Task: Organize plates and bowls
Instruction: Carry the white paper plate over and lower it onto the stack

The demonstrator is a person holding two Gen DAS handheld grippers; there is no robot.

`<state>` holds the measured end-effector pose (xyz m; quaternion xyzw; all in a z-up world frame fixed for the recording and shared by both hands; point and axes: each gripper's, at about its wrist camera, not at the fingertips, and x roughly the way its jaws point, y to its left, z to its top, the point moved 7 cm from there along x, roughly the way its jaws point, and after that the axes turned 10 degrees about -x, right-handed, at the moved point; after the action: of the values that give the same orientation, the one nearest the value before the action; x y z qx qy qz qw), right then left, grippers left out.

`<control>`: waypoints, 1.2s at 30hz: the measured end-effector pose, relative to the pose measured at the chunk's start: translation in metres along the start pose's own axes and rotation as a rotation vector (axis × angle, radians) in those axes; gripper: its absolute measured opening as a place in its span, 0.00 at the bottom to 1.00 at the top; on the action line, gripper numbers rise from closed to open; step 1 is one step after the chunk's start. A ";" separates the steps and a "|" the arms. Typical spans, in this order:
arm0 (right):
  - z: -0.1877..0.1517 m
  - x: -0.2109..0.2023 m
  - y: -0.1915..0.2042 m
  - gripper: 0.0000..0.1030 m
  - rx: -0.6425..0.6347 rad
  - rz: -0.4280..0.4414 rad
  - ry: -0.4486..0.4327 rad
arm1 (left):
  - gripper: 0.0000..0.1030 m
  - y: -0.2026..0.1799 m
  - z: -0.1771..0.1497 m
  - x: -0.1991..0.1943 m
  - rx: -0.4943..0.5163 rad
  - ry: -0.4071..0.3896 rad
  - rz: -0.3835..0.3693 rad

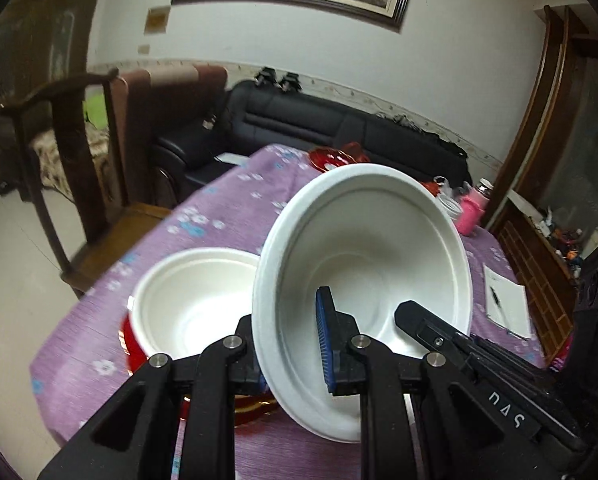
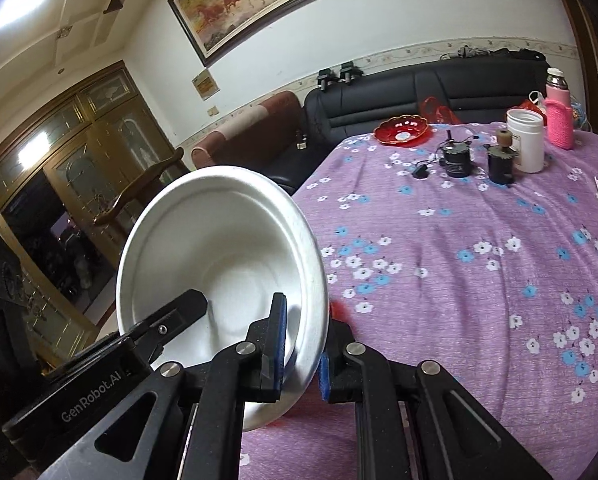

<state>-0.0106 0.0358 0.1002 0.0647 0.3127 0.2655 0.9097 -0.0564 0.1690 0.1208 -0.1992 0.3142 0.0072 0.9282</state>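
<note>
Two tools share one white bowl [image 1: 363,256], lifted and tipped above the bench [image 2: 479,240]: the left tool [image 1: 291,344] and right tool [image 2: 301,354] each pinch opposite rim walls, likely to steady it for nesting into the second white bowl [image 1: 195,300] beside it. Both bowls look plain, matte, disposable.
</note>
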 end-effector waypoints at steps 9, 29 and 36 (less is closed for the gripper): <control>0.004 0.017 0.024 0.15 -0.036 0.012 0.022 | 0.17 0.025 0.011 -0.004 0.022 -0.057 0.094; 0.026 0.072 0.037 0.15 0.004 0.044 0.104 | 0.18 0.067 0.051 0.026 0.047 -0.040 0.186; 0.014 0.096 0.035 0.15 0.048 0.062 0.166 | 0.18 0.083 0.051 0.045 0.046 0.003 0.204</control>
<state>0.0466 0.1166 0.0699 0.0740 0.3914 0.2903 0.8701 -0.0025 0.2593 0.1008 -0.1449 0.3343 0.0942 0.9265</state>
